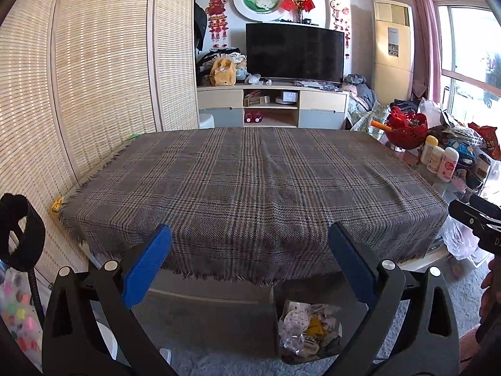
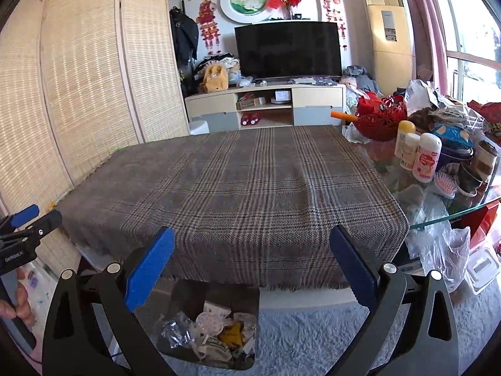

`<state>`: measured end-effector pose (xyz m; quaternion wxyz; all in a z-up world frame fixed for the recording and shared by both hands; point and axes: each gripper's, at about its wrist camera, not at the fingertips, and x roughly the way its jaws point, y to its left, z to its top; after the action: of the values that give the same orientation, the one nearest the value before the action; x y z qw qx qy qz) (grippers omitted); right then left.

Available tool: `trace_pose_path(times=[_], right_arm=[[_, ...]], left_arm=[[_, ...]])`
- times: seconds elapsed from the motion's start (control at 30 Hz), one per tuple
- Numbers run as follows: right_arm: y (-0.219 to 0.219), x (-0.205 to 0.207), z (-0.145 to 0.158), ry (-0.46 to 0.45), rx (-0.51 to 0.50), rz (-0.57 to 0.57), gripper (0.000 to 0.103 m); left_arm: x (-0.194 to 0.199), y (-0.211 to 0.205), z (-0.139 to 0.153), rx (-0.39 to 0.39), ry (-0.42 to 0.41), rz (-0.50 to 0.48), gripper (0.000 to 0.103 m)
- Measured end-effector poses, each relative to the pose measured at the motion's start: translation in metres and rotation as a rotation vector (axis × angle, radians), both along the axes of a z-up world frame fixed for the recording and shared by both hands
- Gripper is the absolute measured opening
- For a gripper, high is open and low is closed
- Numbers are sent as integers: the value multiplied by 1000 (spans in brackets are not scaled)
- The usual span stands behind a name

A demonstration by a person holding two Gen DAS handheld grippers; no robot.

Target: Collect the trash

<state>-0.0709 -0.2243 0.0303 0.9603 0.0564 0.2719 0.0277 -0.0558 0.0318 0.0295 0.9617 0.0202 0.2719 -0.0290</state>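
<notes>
Left gripper (image 1: 250, 244): blue-padded fingers (image 1: 147, 263) spread wide apart, nothing between them. It appears at the lower centre of the left wrist view, and its tip shows at the left edge of the right wrist view.

Right gripper (image 2: 252, 247): fingers equally far apart, holding nothing. It occupies the lower centre of its own view; its black body enters at the right edge of the left wrist view.

Table (image 2: 219, 181): covered by a grey plaid cloth, filling the middle of both frames. No loose items lie on the cloth.

Trash bin (image 2: 216, 322): a dark, square container standing on the pale carpet (image 2: 307, 338) at the bottom of the frame, just below the near table edge. It holds the trash (image 2: 219, 329): crumpled wrappers, clear plastic and a yellow scrap.

Right of the frame: a red basket (image 2: 380, 119) and white bottles (image 2: 418, 153) stand on a glass surface beside the cloth.
</notes>
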Motion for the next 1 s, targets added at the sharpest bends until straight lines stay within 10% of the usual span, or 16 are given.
trace_pose_path(times=[1.0], right_arm=[[16,-2,4,-98,-25,32,100]], left_arm=[[1,-7,4,17,-79,-6,95]])
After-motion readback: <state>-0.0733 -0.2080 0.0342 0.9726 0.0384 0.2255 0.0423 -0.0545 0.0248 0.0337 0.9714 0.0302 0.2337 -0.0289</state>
